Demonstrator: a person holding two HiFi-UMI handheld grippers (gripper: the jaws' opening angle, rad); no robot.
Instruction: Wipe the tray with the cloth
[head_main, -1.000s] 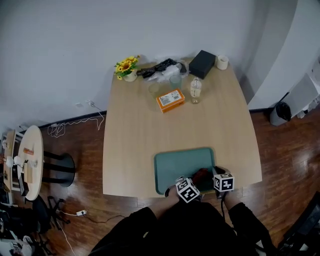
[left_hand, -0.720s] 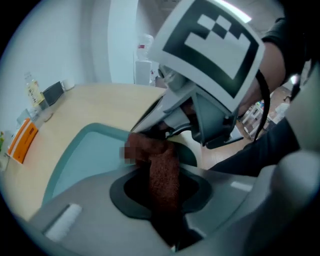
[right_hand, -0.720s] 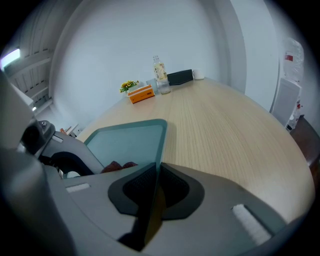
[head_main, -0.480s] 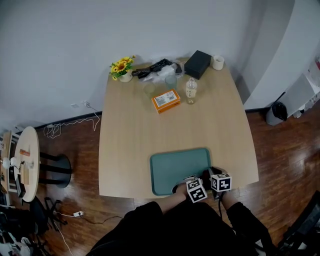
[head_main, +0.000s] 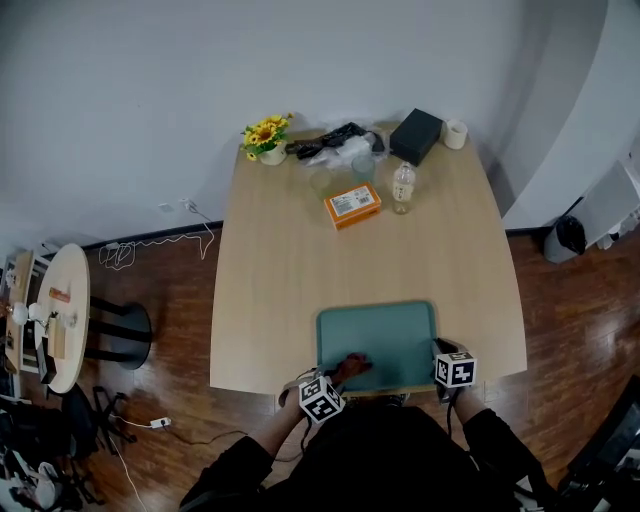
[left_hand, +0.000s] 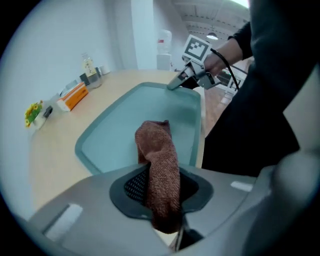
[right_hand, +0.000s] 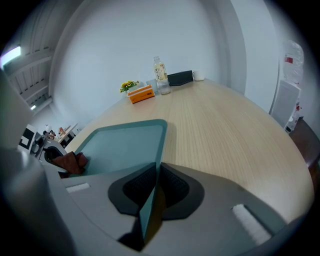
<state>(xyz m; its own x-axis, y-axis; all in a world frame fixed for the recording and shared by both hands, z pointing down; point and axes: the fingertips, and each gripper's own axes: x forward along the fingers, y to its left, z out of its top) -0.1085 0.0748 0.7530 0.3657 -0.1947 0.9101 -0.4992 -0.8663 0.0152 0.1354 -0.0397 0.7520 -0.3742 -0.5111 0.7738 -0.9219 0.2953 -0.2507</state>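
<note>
Dark plank flooring (head_main: 160, 300) surrounds a pale, wood-grained counter (head_main: 300, 260) in the head view. A smooth teal tray (head_main: 385, 330), rectangular with rounded corners, lies at the counter's near edge. The left claw (head_main: 338, 378) is at the tray's near left corner with a rust-brown cloth (head_main: 351, 364) bunched on the tray floor. The right claw (head_main: 440, 347) sits at the tray's near right corner. Well beyond the tray's far side stand an orange box (head_main: 352, 205), a clear bottle (head_main: 403, 187), a black box (head_main: 416, 135) and small sunflowers (head_main: 265, 133).

The left gripper view shows the jaws narrowed onto the cloth, a coarse knitted strip pinched between the dark ribbed pads, its free end draped onto the tray floor near the raised rim. Across the tray, the right claw clamps the opposite corner.

The right gripper view shows its jaws closed on the tray's thin upturned rim, which runs edge-on between the pads. The cloth lies crumpled at the tray's far corner.
</note>
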